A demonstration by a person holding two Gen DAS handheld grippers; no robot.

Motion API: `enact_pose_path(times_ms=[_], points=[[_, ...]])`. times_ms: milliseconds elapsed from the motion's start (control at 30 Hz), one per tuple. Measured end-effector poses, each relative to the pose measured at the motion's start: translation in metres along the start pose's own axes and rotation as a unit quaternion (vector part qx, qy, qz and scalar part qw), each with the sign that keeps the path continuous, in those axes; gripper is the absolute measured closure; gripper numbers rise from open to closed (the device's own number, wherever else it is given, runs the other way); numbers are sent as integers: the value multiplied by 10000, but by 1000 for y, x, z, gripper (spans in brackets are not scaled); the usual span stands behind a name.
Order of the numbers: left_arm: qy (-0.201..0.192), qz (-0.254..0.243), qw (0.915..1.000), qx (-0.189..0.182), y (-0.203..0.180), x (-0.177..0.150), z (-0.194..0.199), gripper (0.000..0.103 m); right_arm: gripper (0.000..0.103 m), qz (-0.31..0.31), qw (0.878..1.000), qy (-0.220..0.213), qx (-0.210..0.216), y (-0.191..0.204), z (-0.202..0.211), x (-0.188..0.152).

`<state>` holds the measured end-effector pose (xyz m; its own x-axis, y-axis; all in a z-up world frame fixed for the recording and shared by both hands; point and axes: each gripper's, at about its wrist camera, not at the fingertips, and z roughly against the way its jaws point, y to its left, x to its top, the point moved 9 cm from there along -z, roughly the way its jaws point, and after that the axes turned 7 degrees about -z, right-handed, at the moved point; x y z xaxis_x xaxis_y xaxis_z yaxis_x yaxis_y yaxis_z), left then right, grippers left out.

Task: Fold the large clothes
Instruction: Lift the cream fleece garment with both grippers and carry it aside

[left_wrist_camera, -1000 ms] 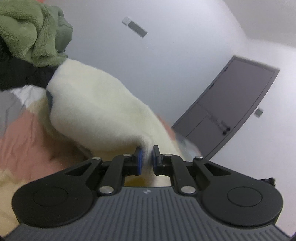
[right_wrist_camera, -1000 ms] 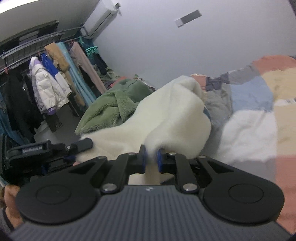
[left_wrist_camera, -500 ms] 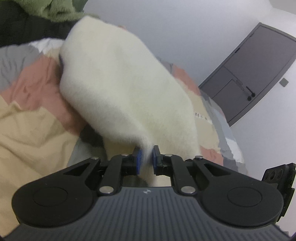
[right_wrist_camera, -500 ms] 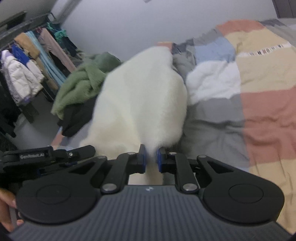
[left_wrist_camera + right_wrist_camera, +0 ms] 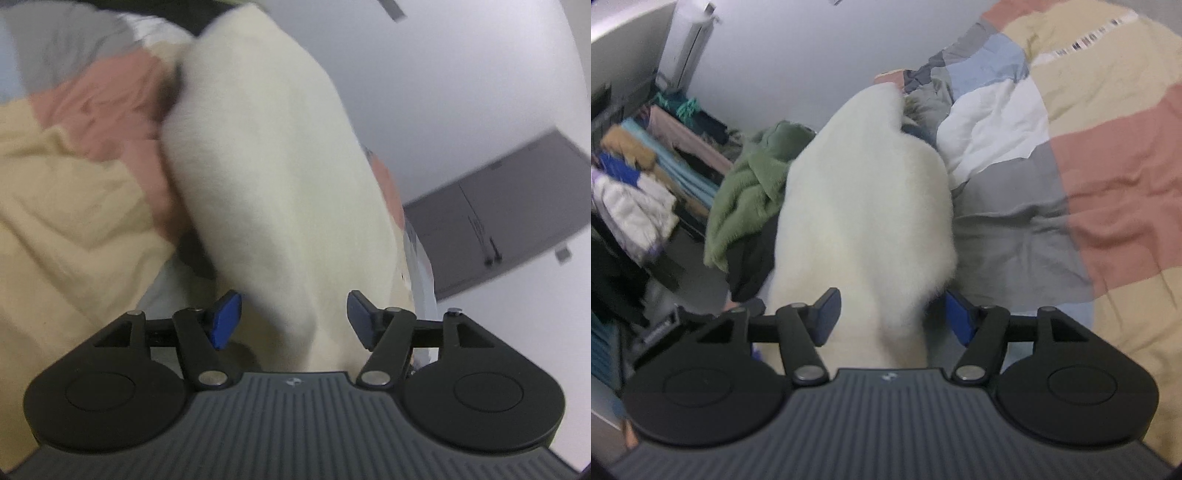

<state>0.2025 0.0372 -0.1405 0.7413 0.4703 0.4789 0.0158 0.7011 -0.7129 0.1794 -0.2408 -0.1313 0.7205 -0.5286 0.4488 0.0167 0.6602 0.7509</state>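
A large cream fleece garment (image 5: 273, 177) lies on the patchwork bedcover (image 5: 66, 206), running away from both grippers. My left gripper (image 5: 291, 317) is open, its blue pads wide apart, with the garment's near edge lying loose between them. In the right wrist view the same cream garment (image 5: 864, 206) stretches away over the bedcover (image 5: 1108, 192). My right gripper (image 5: 892, 314) is open too, with the fleece edge lying between its spread blue pads. Both views are blurred by motion.
A green fleece garment (image 5: 750, 184) and dark clothes are heaped at the bed's left edge. A rack of hanging clothes (image 5: 631, 184) stands beyond it. A grey door (image 5: 506, 210) is in the white wall to the right in the left wrist view.
Both grippers were shut on the cream garment's edge and carried it forward and down over the bed. Now both have opened and let go of it.
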Motion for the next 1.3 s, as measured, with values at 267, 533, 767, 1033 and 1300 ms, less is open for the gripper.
enact_pose_path(times_ms=[267, 533, 767, 1033, 1300], points=[[-238, 1009, 9945, 153, 40, 15, 1, 34, 29, -825, 9961, -319, -13, -23, 4, 21], [-256, 1340, 9906, 2, 52, 20, -21, 34, 28, -1361, 9904, 27, 225, -36, -27, 19], [-449, 1074, 9928, -276, 43, 39, -39, 63, 31, -1227, 9910, 167, 508, -33, -57, 24], [-932, 260, 9933, -625, 12, 58, -14, 87, 77, -324, 9973, 72, 659, -10, -57, 30], [-1502, -438, 9703, -1843, -43, 71, 43, 87, 80, 441, 9898, -468, 1272, 51, 1, 41]])
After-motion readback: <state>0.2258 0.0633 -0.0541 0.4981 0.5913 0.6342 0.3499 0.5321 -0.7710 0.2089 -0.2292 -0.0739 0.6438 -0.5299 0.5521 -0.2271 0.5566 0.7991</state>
